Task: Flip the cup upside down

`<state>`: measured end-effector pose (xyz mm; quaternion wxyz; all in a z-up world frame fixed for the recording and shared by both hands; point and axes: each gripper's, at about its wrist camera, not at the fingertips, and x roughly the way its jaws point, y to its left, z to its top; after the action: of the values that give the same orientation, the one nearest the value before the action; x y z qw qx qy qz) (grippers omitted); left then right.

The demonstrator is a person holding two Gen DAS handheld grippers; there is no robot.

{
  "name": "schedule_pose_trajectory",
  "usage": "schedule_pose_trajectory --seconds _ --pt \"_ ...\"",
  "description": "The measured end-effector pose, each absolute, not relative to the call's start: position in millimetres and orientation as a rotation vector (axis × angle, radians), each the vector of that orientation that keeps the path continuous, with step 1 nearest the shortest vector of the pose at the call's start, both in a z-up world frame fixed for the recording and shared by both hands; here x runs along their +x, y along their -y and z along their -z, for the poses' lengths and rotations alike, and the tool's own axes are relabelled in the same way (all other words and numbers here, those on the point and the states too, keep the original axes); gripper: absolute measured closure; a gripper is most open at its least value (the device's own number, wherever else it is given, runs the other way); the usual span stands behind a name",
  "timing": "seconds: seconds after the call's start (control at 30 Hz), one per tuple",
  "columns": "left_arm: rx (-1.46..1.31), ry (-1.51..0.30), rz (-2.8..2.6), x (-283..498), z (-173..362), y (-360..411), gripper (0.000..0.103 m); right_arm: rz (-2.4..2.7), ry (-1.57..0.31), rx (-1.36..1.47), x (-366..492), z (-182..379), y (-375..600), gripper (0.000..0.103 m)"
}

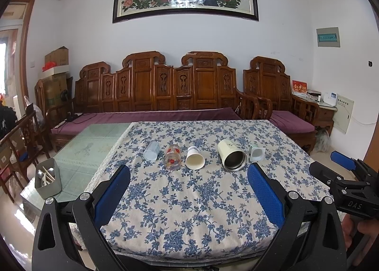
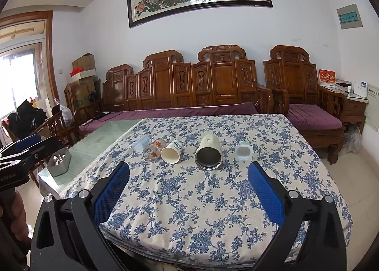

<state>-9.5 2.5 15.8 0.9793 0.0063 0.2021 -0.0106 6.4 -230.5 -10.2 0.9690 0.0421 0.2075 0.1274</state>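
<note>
1. At twelve o'clock from both grippers, five cups lay on their sides in a row across the tablecloth [image 1: 189, 211], mouths facing the cameras, long axes running toward the jaws.
2. Counted from nine o'clock: one pale blue cup [image 1: 151, 151], one flowered glass [image 1: 173, 157], one paper cup [image 1: 194, 157], one steel-lined tumbler [image 1: 232, 155], one small white cup [image 1: 255, 153].
3. Both the left gripper [image 1: 189, 195] and the right gripper [image 2: 189, 190] hung short of the row, jaws spread wide, holding nothing.
4. Judging by alignment, the right sat nearer the tumbler, the left nearer the paper cup.
5. One utensil bin [image 1: 48, 182] stood at nine o'clock.
</note>
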Motion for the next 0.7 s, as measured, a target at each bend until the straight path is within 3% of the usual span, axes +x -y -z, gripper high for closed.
schedule_pose_trajectory --seconds 0.7 --pt "0.019 -0.393 0.024 -13.6 -22.5 -1.5 0.008 -0.260 -0.417 0.088 5.2 5.8 227.7 0.002"
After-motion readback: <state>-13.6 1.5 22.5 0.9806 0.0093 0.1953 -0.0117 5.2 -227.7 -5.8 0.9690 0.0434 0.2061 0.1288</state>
